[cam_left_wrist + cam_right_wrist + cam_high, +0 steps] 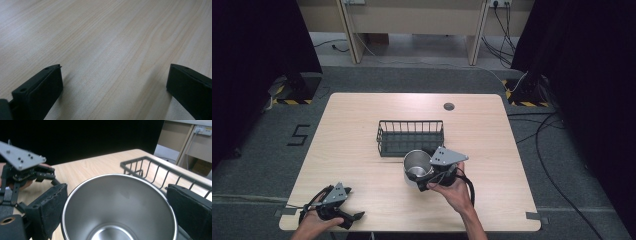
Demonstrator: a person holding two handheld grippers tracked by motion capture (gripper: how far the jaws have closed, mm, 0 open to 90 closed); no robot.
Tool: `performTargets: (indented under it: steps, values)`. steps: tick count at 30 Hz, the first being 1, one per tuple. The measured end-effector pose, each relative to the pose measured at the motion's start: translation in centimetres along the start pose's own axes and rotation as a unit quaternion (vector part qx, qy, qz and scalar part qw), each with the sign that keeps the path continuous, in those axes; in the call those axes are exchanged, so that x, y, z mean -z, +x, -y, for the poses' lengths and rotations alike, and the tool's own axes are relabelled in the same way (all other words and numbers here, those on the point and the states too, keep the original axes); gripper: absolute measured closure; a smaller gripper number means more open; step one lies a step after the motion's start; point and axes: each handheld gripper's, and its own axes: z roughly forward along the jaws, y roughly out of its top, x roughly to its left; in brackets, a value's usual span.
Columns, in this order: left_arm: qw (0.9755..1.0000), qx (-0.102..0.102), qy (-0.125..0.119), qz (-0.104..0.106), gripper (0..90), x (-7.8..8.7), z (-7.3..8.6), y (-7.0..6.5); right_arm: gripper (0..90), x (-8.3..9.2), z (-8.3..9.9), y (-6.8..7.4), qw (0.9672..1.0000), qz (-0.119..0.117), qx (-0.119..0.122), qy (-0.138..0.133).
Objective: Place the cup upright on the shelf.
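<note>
High view, table point(362, 130): pale wood, rounded corners, grey grommet point(448, 106) at 12 o'clock.
High view, room: grey carpet, black curtains at 9 and 3 o'clock, a taped "5" point(298, 135) on the floor, cables point(557, 185) at 3 o'clock.
High view, basket point(410, 136): dark wire, mid-table.
High view, cup point(416, 168): steel, at the basket's 6 o'clock, touching it or just beside.
High view, left gripper point(357, 216): at 7 o'clock near the table edge.
Left gripper view: jaws wide apart over bare wood point(107, 47), holding nothing.
Right gripper view, right gripper point(117, 207): 2 jaws flank the cup point(117, 205); contact unclear.
Right gripper view, far: basket point(160, 173), wall sockets point(202, 130).
</note>
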Motion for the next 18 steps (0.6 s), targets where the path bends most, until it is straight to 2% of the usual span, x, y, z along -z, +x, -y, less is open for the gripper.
performTargets:
  steps: [5, 18]
  values:
    - [1.0000, 0.001, 0.000, 0.000, 0.0, 0.0, 0.0, 0.0, 6.3, -0.2, -1.6, -0.8, 1.0000, 0.004, 0.006, 0.005]
    - [1.0000, 0.002, -0.002, 0.000, 0.0, 0.0, 0.0, 0.0, 6.3, -1.2, -5.6, -3.0, 0.9999, -0.006, 0.008, 0.012]
